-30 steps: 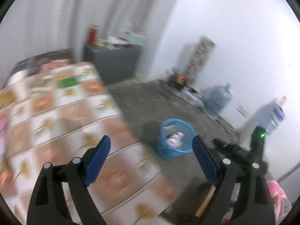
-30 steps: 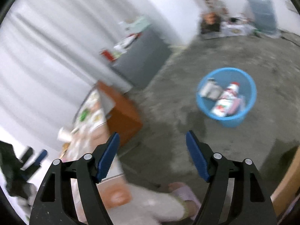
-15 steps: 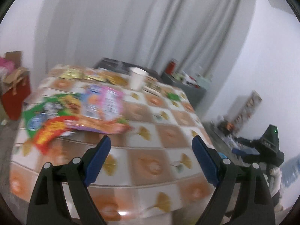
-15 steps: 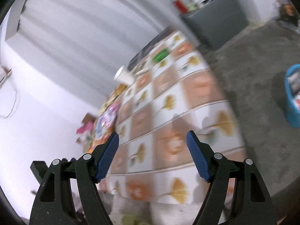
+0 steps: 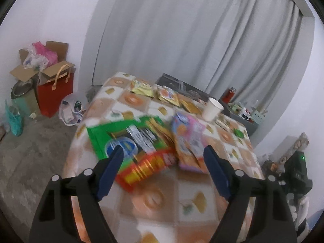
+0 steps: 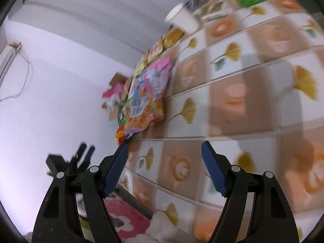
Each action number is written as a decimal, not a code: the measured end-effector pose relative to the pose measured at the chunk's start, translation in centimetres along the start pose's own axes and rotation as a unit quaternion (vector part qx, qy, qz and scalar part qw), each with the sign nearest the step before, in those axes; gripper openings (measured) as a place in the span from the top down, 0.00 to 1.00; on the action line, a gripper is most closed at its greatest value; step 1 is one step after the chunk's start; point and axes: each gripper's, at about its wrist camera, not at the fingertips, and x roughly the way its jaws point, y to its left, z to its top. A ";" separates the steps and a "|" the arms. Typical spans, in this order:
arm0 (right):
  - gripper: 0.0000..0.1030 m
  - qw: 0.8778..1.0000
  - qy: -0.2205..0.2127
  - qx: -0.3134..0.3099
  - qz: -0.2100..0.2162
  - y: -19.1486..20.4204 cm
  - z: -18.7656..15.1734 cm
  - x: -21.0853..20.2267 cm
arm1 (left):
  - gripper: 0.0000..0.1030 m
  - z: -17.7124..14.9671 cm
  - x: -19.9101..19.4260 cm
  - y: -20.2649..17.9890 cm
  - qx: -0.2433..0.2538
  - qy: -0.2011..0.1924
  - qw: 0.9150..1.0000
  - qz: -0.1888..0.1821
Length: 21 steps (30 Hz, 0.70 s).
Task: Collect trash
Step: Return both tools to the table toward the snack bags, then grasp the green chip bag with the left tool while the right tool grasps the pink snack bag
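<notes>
1. One second ago both cameras looked at the floor and at a blue basket with bottles in it; now both look at the worktop [image 5: 154,198] with the ginkgo-leaf cloth. The basket is not visible in the present views.
2. The left gripper [image 5: 162,170] has its jaws spread wide and holds nothing. It hangs above the near part of the worktop, pointing at the snack wrappers.
3. The right gripper [image 6: 164,170] is also spread and empty. Its view is tilted strongly and is blurred by motion.
4. The trash lies on the worktop: a green bag [image 5: 125,135], a red-orange wrapper [image 5: 145,166] partly on top of it, and a pink bag [image 5: 189,139] just beside them. Smaller yellow packets [image 5: 162,93] lie farther back, near a white paper cup [image 5: 212,109] that stands upright.
5. Judgement: the turn from the basket to the worktop suggests the start of a new pick. The nearest wrappers overlap, so the gripper may lift two at once or drag one.
</notes>
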 end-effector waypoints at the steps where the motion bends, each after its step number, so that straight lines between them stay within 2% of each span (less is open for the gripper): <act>1: 0.31 1.000 0.007 0.000 0.001 0.3 0.6 0.7 | 0.23 1.1 1.0 0.6 0.000 0.007 1.000 0.005; 6: 0.31 0.999 0.039 -0.016 0.001 2.0 4.2 5.7 | 0.23 5.7 8.9 4.0 -0.004 0.090 0.996 0.005; 8: 0.31 0.998 0.056 -0.013 -0.012 2.3 5.5 8.1 | 0.25 6.5 12.3 5.2 0.000 0.121 0.992 0.046; 11: 0.31 0.996 0.078 -0.015 -0.037 2.6 6.7 11.0 | 0.26 6.0 15.0 5.9 0.024 0.160 0.984 0.071; 13: 0.32 0.995 0.094 -0.015 -0.040 2.6 6.9 12.2 | 0.27 5.2 15.4 6.2 0.015 0.181 0.981 0.062; 17: 0.34 0.993 0.108 -0.024 -0.033 3.1 6.5 12.5 | 0.27 2.9 13.7 5.6 0.005 0.206 0.978 0.029; 20: 0.41 0.992 0.118 -0.026 -0.030 2.8 6.5 12.3 | 0.28 1.1 12.1 4.2 0.007 0.220 0.975 0.009; 21: 0.45 0.992 0.121 -0.026 -0.030 2.9 6.4 12.4 | 0.32 0.7 11.6 3.6 0.010 0.223 0.975 0.004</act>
